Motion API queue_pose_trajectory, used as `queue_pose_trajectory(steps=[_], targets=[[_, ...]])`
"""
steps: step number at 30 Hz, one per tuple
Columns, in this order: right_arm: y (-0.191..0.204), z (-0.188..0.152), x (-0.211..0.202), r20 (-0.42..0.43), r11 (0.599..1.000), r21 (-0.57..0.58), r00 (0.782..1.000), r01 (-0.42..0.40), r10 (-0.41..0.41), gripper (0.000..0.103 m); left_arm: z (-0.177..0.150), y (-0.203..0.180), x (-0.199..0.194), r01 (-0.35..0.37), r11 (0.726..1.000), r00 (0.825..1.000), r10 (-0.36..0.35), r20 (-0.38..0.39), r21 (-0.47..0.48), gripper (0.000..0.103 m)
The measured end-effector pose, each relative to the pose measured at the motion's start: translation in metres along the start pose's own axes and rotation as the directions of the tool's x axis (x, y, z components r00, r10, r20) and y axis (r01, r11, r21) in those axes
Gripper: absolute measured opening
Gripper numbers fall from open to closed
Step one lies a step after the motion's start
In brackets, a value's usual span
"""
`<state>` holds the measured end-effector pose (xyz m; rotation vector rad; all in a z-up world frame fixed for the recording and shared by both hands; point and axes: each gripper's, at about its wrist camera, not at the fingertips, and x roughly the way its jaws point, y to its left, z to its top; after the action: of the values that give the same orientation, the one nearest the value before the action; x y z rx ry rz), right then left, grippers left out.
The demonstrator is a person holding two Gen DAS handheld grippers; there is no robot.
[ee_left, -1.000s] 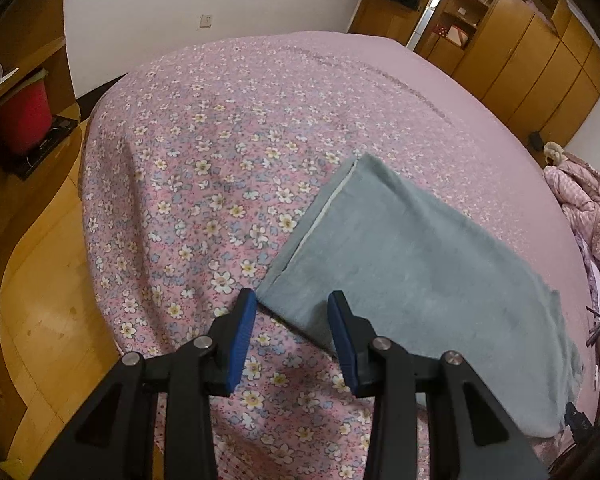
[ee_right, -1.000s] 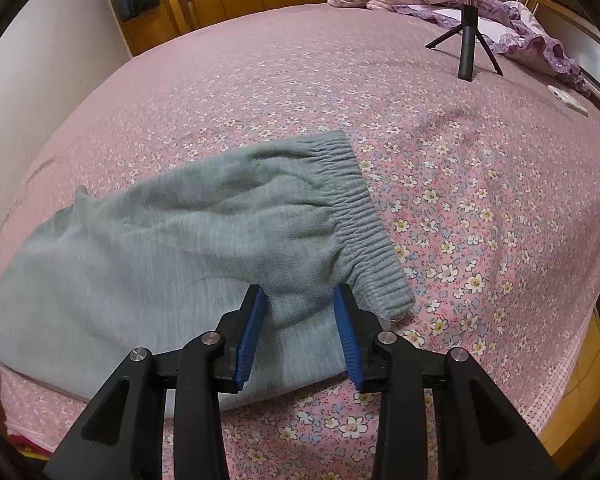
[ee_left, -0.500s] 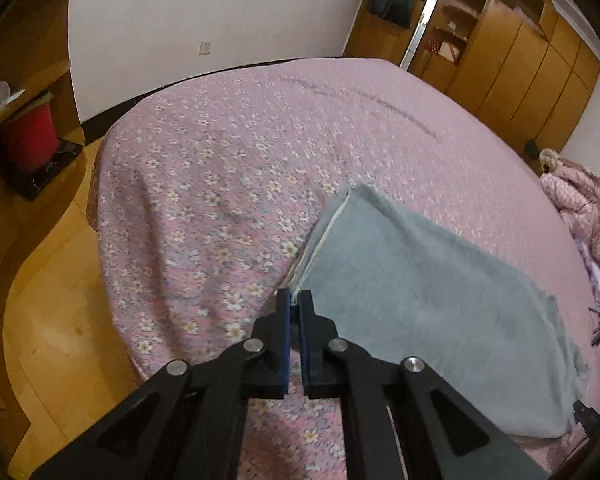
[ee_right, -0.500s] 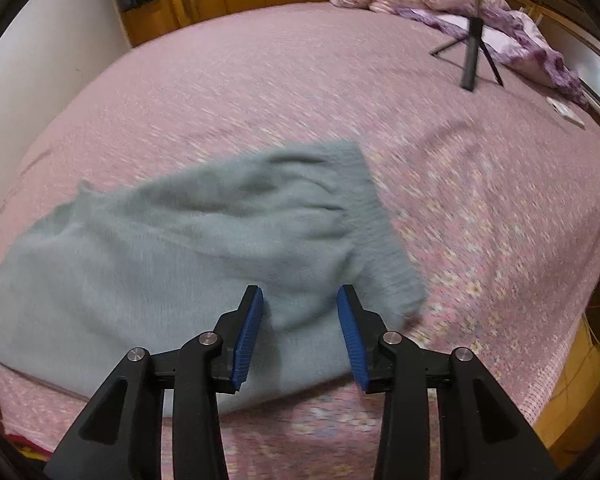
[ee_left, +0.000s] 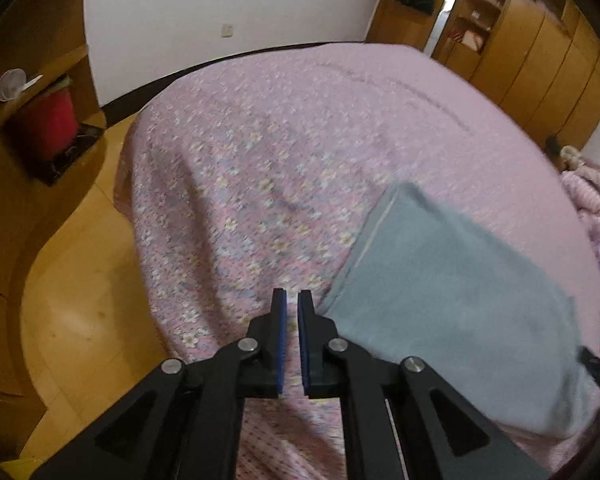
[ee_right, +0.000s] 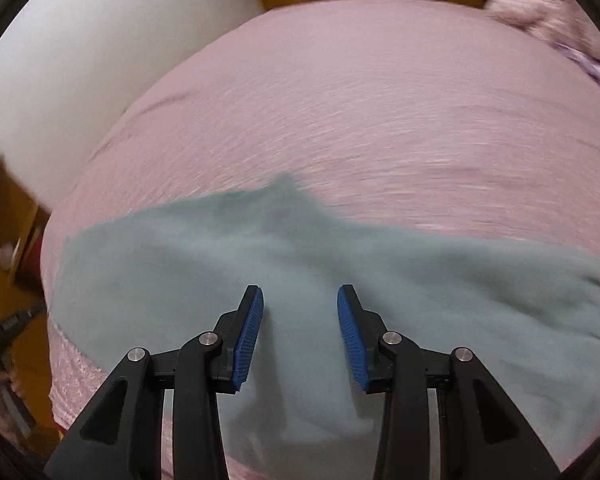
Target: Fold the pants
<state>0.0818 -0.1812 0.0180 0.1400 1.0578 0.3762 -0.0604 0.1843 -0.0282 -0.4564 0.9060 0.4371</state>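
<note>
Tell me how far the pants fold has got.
Done: the grey pants lie flat on the floral bedspread, apparently doubled leg on leg. In hand: nothing; left tongs nearly closed beside the hem, right tongs open above the cloth. Left: the crosswise folds.

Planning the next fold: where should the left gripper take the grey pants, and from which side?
Judging by pose: grip the near corner of the hem end of the grey pants, coming in from the bedspread side. That straight, seamed edge lies flat and exposed, just right of the left gripper, whose jaws are nearly closed and empty; open them first.
</note>
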Motion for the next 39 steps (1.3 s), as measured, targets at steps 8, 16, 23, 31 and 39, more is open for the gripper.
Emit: queue_pose_trajectory(steps=[8, 16, 23, 31, 39], targets=[[0.050, -0.006, 0.007, 0.020, 0.994, -0.107, 1.000, -0.021, 0.023, 0.039, 0.006, -0.070, 0.002, 0.119, 0.969, 0.993, -0.119, -0.011, 0.216, 0.037], [-0.052, -0.042, -0.072, 0.102, 0.982, 0.133, 0.984, 0.134, -0.149, 0.040, -0.002, -0.106, 0.042, 0.127, 0.946, 0.991, -0.106, -0.087, 0.300, 0.046], [-0.169, -0.091, -0.130, 0.122, 0.866, 0.435, 0.937, 0.245, -0.327, 0.042, -0.011, -0.117, 0.045, 0.102, 0.947, 0.993, -0.082, -0.079, 0.304, 0.049], [-0.233, -0.087, -0.093, 0.123, 0.902, 0.429, 0.986, 0.046, -0.109, 0.043, -0.017, -0.121, 0.041, 0.066, 0.951, 0.995, -0.042, -0.086, 0.302, 0.054], [-0.224, -0.073, -0.071, 0.145, 0.927, 0.373, 0.984, 0.041, -0.102, 0.044, -0.017, -0.130, 0.044, 0.038, 0.950, 0.996, -0.013, -0.084, 0.310, 0.059]])
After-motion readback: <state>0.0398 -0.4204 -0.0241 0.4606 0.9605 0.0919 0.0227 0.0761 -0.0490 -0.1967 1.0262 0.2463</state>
